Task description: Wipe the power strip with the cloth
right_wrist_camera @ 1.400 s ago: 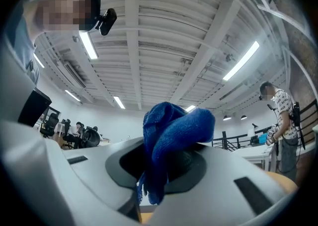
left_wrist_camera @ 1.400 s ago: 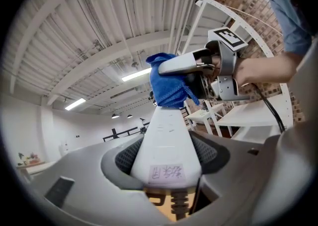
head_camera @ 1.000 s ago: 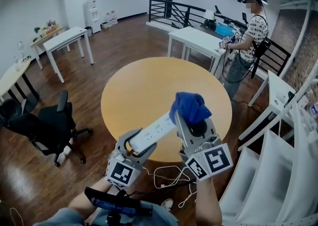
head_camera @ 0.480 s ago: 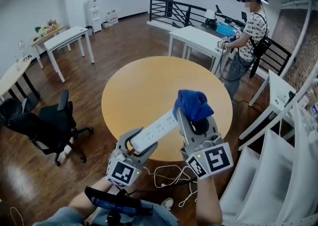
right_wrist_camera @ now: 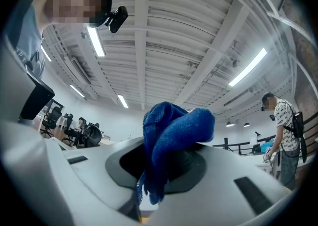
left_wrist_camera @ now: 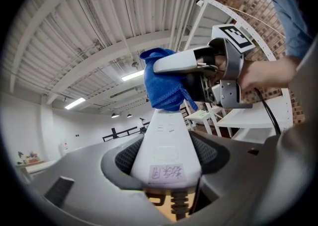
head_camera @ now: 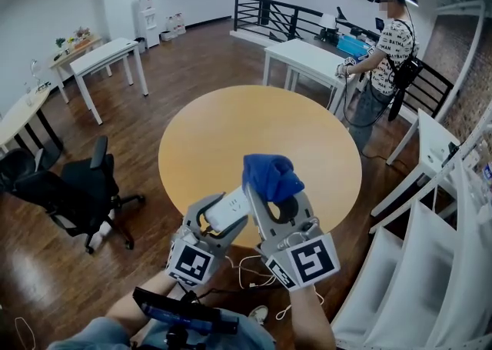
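Observation:
My left gripper (head_camera: pixel 217 221) is shut on the white power strip (head_camera: pixel 231 209), held in the air above the near edge of the round table. In the left gripper view the power strip (left_wrist_camera: pixel 165 145) runs away between the jaws, a label at its near end. My right gripper (head_camera: pixel 270 196) is shut on the bunched blue cloth (head_camera: pixel 270 175), which lies over the strip's far part. The left gripper view shows the cloth (left_wrist_camera: pixel 163 86) pressed on the strip's far end. The cloth (right_wrist_camera: pixel 169 140) fills the right gripper view; the strip is hidden there.
The round wooden table (head_camera: pixel 254 141) lies below the grippers. The strip's white cord (head_camera: pixel 257 271) hangs in loops near the floor. A black office chair (head_camera: pixel 77 195) stands at left, white tables (head_camera: pixel 108 60) further back. A person (head_camera: pixel 380 64) stands by a white table at back right.
My right gripper with the cloth slid left and toward me along the power strip, from its far end toward the left gripper. The left gripper stayed almost still.

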The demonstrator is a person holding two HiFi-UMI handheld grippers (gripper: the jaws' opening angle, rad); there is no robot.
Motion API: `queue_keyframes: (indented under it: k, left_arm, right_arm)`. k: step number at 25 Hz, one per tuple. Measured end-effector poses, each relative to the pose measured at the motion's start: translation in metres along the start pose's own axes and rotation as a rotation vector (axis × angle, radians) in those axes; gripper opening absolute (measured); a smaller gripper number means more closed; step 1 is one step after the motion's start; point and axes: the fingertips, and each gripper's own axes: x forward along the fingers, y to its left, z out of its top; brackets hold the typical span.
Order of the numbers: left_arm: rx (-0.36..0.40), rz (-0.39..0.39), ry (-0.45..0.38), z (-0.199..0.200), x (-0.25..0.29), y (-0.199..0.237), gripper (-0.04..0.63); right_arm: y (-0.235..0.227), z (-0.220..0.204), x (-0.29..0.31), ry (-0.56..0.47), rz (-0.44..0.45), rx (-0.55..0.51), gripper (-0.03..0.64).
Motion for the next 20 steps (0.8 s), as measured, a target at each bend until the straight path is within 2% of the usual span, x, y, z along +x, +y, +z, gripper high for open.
queue_keyframes:
  k: [5, 11, 20]
  left_arm:
    - [-0.011, 0.005, -0.005, 0.002, 0.003, 0.002, 0.296]
    - [-0.014, 0.007, 0.003, 0.000, 0.003, 0.006, 0.296]
    - [-0.033, 0.011, 0.004, 0.000, 0.005, 0.010, 0.296]
  right_arm:
    - [0.028, -0.007, 0.005, -0.003, 0.056, 0.030, 0.072]
    - [0.063, -0.023, 0.010, 0.051, 0.136, 0.088, 0.072]
    - [0.086, -0.031, 0.012, 0.063, 0.182, 0.126, 0.072]
